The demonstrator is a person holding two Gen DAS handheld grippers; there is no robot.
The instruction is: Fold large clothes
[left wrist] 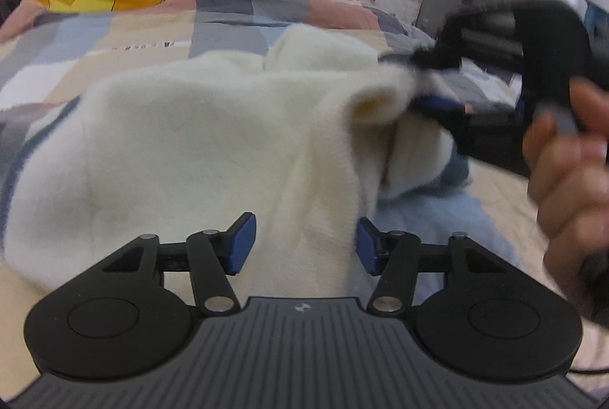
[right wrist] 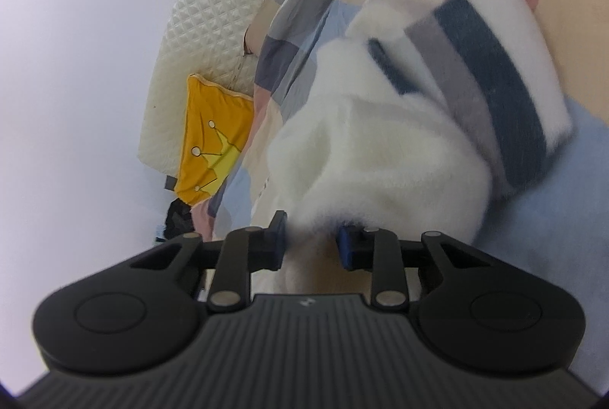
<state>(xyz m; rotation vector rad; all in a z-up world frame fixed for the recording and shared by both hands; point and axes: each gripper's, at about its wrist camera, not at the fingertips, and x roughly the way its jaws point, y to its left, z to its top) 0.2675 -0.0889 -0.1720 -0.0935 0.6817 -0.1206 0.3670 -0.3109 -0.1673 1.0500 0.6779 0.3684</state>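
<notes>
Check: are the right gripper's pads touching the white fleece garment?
Touching. In the right wrist view, the fleece garment is bunched between the right gripper, and its fuzzy edge overlaps both blue pads with no gap visible.

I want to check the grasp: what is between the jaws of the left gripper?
In the left wrist view, a fold of the white fluffy garment lies between the jaws of the left gripper. The blue pads stand apart and do not visibly press it.
</notes>
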